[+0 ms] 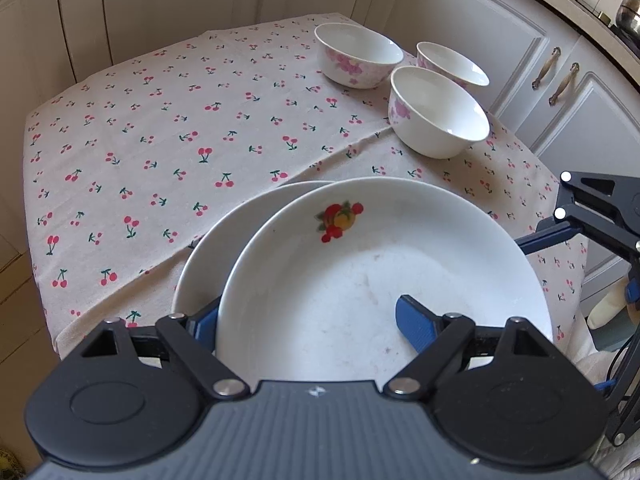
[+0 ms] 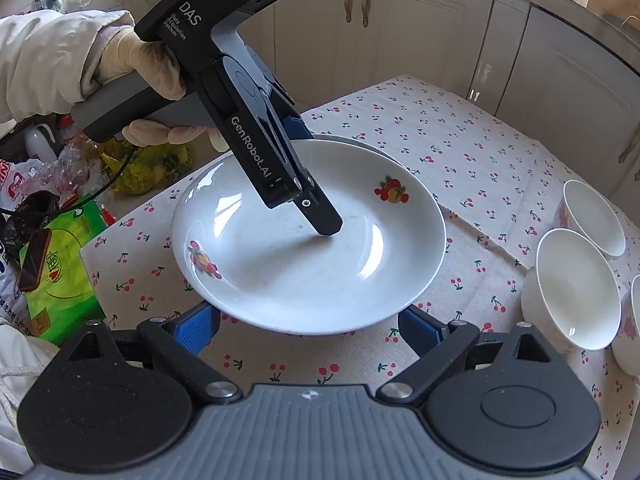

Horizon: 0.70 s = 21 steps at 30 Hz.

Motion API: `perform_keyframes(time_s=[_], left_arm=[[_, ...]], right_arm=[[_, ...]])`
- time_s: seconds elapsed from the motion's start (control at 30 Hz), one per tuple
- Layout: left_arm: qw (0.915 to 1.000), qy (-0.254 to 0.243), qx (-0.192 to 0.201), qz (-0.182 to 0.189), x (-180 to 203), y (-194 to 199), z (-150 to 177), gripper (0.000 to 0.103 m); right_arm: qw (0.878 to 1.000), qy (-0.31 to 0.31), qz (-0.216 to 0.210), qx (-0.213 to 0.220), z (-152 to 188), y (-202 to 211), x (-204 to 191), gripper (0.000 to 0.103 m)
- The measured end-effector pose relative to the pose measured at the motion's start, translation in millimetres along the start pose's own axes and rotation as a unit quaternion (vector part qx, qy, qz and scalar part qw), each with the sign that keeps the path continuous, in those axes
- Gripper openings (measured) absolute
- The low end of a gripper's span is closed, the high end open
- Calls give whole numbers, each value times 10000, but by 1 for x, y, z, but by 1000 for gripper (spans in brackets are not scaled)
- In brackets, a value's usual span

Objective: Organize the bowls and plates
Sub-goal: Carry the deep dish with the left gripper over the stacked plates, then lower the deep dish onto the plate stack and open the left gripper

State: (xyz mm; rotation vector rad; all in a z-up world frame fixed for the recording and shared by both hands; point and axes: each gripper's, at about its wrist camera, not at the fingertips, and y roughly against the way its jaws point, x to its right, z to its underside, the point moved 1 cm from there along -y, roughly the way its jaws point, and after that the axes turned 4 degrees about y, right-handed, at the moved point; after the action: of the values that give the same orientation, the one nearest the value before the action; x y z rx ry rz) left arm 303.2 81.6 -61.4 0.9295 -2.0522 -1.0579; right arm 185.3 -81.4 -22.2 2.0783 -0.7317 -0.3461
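Observation:
A white deep plate with fruit prints [image 1: 360, 272] [image 2: 308, 240] sits slightly offset on top of a second white plate [image 1: 208, 256] [image 2: 360, 142]. My left gripper [image 1: 316, 320] [image 2: 320, 184] straddles the top plate's near rim, one finger inside and one outside; I cannot tell whether it clamps. My right gripper [image 2: 310, 330] is open, its blue pads on either side of the plate's near edge, apart from it. It also shows at the right edge of the left wrist view [image 1: 568, 208]. Three white bowls with pink flowers [image 1: 358, 56] [image 1: 452, 64] [image 1: 438, 112] [image 2: 572, 288] stand together on the cherry-print cloth.
The table with the cherry-print cloth [image 1: 160, 140] [image 2: 460, 140] is ringed by white cabinets [image 1: 540, 60] [image 2: 400, 32]. A green packet [image 2: 60, 276] and plastic bags [image 2: 36, 184] lie off the table's left edge.

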Motion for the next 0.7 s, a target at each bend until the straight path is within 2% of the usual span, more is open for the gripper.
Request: perform_keyframes(time_s=[0.4, 0.7], left_arm=[[9994, -327, -36, -127, 3, 7, -8, 87], [9993, -322, 64, -183, 2, 11, -9, 87]], right_arm=[[10000, 5, 3, 58, -1, 3, -2, 98], [9998, -35, 46, 179, -3, 7, -1, 98]])
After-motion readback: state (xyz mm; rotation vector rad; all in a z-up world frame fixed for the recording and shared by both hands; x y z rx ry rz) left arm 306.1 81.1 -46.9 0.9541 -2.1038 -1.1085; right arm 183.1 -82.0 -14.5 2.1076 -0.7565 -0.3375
